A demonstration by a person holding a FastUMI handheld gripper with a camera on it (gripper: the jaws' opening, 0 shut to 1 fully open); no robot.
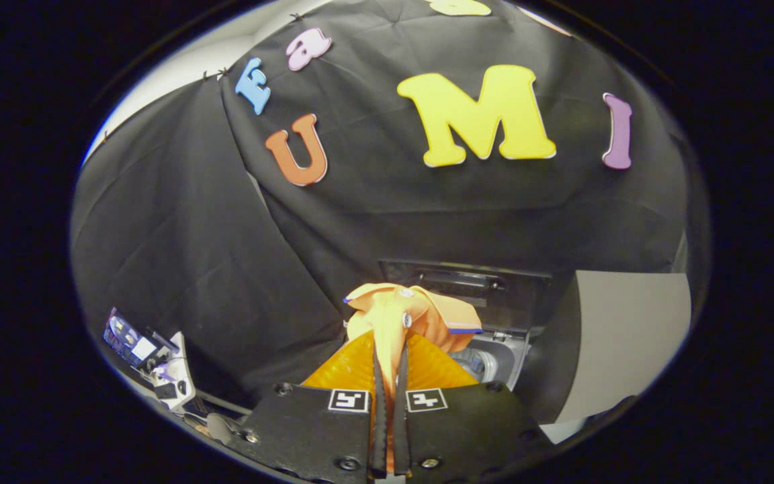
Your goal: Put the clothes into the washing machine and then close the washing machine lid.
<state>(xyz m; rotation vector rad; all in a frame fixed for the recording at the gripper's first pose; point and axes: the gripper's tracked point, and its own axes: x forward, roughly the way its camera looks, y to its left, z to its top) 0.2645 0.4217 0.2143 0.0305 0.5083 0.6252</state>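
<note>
An orange garment (408, 314) with a collar, a button and thin blue trim hangs bunched between my fingers, lifted in the air. My gripper (390, 366) is shut on it, both fingers pressing the cloth with only a thin gap. Just beyond and below the cloth lies the washing machine (494, 356), its grey top opening showing to the right of the garment. Its dark lid (467, 282) stands raised behind the opening against the black cloth wall. The garment hides most of the drum.
Black cloth walls close in behind and to the left. A pale flat panel (629, 336) stands right of the machine. To the left, low down, sits a small white device (172, 380) with a dark box (128, 336) beside it.
</note>
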